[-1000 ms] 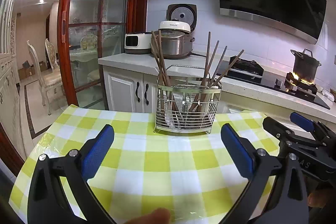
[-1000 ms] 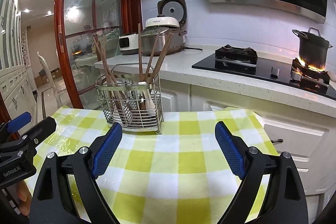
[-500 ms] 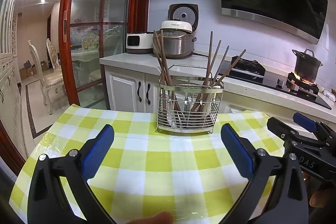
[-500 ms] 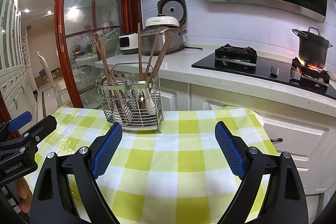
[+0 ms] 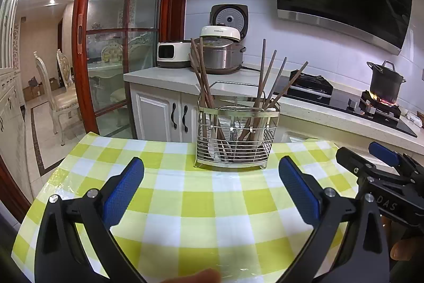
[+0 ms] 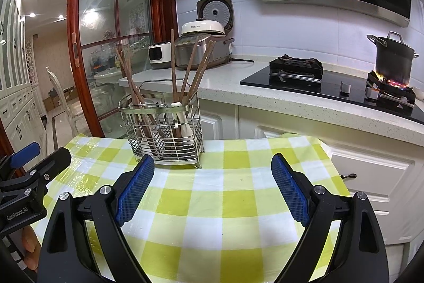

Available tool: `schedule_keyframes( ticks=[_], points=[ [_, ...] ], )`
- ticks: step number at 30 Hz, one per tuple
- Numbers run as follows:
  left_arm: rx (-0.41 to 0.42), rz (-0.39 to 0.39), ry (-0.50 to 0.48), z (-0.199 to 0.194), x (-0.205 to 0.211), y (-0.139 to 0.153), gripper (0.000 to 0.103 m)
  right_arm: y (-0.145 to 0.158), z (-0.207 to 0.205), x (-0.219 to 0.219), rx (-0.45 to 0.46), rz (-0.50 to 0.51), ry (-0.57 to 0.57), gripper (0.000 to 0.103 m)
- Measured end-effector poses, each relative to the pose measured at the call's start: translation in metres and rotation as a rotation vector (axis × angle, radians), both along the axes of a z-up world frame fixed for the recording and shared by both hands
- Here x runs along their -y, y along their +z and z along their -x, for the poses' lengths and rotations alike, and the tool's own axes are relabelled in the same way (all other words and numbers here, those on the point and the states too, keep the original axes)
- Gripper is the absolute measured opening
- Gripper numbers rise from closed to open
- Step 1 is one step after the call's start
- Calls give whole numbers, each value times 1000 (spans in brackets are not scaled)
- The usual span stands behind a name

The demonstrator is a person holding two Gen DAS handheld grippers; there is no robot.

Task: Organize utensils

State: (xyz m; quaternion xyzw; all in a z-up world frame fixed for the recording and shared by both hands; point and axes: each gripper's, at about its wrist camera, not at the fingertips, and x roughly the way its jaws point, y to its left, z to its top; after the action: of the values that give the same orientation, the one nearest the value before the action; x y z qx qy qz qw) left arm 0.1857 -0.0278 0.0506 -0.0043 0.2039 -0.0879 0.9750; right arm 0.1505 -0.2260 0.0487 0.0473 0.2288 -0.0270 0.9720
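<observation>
Dark wooden chopsticks (image 5: 261, 86) and white spoons (image 6: 182, 121) stand sorted in the wire metal caddy (image 5: 235, 137) on the yellow-checked tablecloth (image 5: 201, 206); left gripper (image 5: 212, 192) and right gripper (image 6: 212, 187) hover released, empty, tabletop otherwise bare.

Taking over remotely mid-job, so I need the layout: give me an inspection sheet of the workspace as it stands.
Surface: table under a yellow-and-white checked cloth.
Job's things: wire utensil caddy upright near the far edge; brown chopsticks stand splayed inside; a white utensil leans among them.
Clutter: nothing seen on the cloth.
Grippers: left gripper open, empty; right gripper open, empty; both short of the caddy.
Cables: dark cord behind the rice cooker.
Surroundings: pot over a lit burner, glass door.
</observation>
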Motion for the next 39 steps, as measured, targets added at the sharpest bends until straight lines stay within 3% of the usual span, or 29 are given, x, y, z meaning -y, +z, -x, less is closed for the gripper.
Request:
schedule_keyframes(
  ticks=[35, 39],
  points=[
    [1, -3, -7, 0, 1, -1, 99, -1, -1, 0, -2, -3, -2, 85],
    [31, -27, 21, 3, 3, -2, 99, -1, -1, 0, -2, -1, 0, 85]
  ],
)
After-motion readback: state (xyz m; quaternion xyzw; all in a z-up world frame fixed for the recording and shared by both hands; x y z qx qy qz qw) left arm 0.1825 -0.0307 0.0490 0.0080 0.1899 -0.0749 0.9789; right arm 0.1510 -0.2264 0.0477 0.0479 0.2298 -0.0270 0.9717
